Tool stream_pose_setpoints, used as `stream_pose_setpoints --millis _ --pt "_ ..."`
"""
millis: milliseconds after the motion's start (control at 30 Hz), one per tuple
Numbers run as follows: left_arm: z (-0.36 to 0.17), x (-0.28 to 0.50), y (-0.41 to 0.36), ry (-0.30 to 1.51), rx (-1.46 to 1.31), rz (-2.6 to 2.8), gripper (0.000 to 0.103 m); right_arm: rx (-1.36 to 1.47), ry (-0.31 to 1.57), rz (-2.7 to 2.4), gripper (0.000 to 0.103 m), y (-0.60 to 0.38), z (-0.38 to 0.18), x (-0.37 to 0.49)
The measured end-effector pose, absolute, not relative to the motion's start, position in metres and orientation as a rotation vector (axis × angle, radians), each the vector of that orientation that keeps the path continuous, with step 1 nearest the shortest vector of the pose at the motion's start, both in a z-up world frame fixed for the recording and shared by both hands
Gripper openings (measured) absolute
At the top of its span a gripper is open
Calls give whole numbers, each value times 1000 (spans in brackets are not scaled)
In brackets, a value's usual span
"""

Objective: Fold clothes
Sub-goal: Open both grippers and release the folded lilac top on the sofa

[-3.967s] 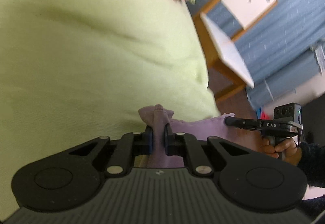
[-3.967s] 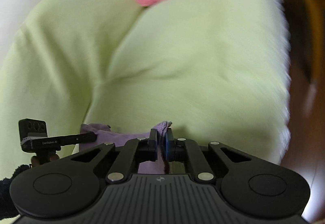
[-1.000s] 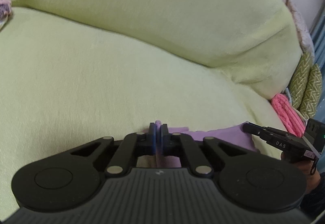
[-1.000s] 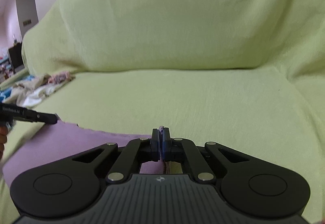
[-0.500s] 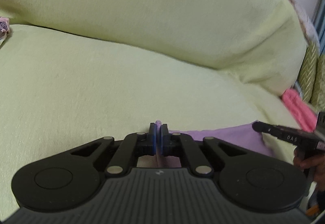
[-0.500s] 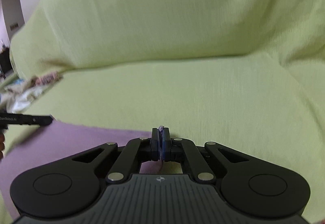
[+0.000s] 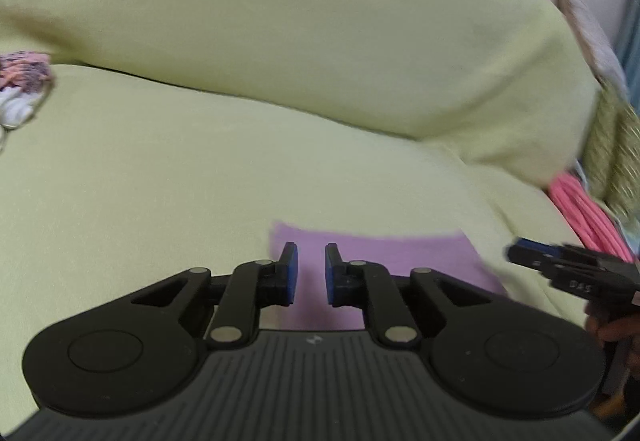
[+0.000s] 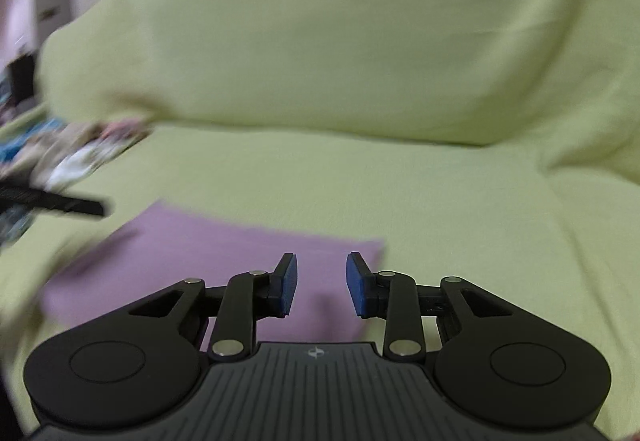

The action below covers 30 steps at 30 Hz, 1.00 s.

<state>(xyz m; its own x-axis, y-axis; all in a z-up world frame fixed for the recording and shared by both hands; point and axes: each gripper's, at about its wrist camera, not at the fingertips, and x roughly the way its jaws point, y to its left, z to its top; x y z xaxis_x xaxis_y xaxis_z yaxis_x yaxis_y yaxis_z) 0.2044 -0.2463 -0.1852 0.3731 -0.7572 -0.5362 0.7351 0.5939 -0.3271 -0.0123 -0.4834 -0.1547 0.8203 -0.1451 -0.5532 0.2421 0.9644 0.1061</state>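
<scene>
Letting go is the big change here: half a second ago both grippers were pinched tight on the purple cloth, and now both sets of jaws are spread apart with nothing between them. The left gripper [image 7: 307, 269] has a smaller gap than the right gripper [image 8: 318, 281], which is opened wider.

The purple cloth [image 8: 224, 261] now lies flat on the seat of the sofa, spread out as a rough rectangle. From the left wrist view its far left corner sits just past the left fingertips [image 7: 289, 257], and the cloth [image 7: 384, 261] runs off to the right toward the other gripper. From the right wrist view the cloth's right edge lines up roughly with the right-hand fingertip, and the rest stretches left under the tool. Can't tell whether the fingers touch the fabric or hover just above it.

Around it: the sofa's yellow-green cover [image 8: 400, 181], a jumbled pile of clothes [image 8: 76, 149] further along the seat on the left, and a pink folded item [image 7: 580, 209] next to a patterned cushion [image 7: 612, 157] at the right end. Everything's pretty motion-blurred.
</scene>
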Motion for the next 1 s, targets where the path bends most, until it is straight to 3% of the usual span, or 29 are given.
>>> stream_pose_setpoints --millis 33,133,267,400,600,733,1000 --pt "-187 197 -249 704 -8 -965 10 161 597 -192 25 -474 -160 -14" --pt "-207 186 -267 738 132 -941 11 93 699 -214 23 -462 -178 -9" --pt "-212 179 -273 702 210 -895 12 146 678 -319 26 -471 -172 -22" --pt "-194 157 -241 715 97 -838 10 136 576 -326 25 -445 -153 -57" --pt "-194 83 -238 558 249 -855 11 25 567 -172 24 -390 -157 -54" --pt "-212 82 -261 611 351 -819 12 33 659 -176 21 -393 -174 -46" --pt "-207 93 -248 685 292 -796 13 118 725 -361 22 -429 -173 -72"
